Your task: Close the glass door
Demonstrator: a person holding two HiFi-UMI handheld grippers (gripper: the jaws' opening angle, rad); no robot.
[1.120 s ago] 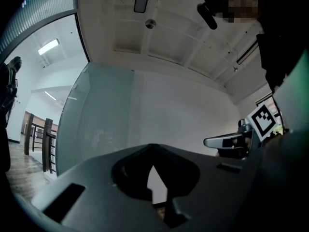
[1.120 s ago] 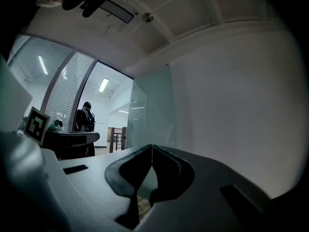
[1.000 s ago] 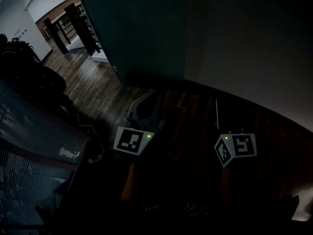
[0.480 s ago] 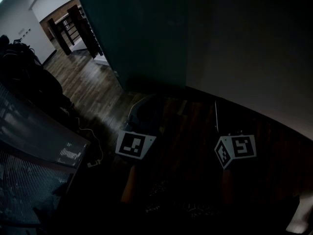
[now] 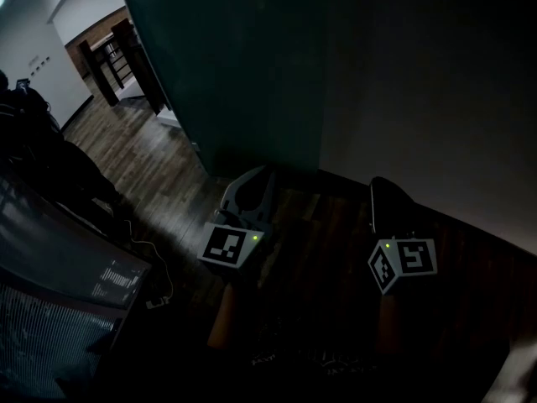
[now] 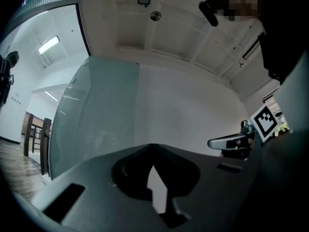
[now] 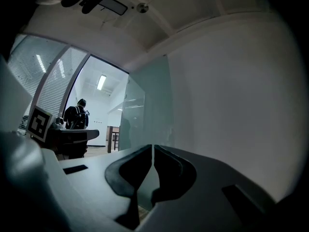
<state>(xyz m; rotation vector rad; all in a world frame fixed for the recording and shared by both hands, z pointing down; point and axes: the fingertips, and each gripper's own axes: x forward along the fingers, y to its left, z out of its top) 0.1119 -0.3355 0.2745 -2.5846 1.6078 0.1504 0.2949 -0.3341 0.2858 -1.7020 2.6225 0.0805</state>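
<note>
The glass door is a tall greenish frosted panel, standing ahead next to a white wall. In the left gripper view the glass door fills the left middle, and in the right gripper view the glass door stands just past the jaws. My left gripper points at the door's foot, tips together and empty. My right gripper points at the wall's foot, also shut and empty. Neither touches the door. The left gripper and the right gripper each show only a thin slit.
Dark wooden floor runs left into a lit room with dark furniture. A person stands far off through the opening. A slatted glass partition and a cable lie at the lower left.
Both grippers have moved forward together, and the door and wall have drawn closer. The right gripper's jaws now show in the head view. Both stay shut.
</note>
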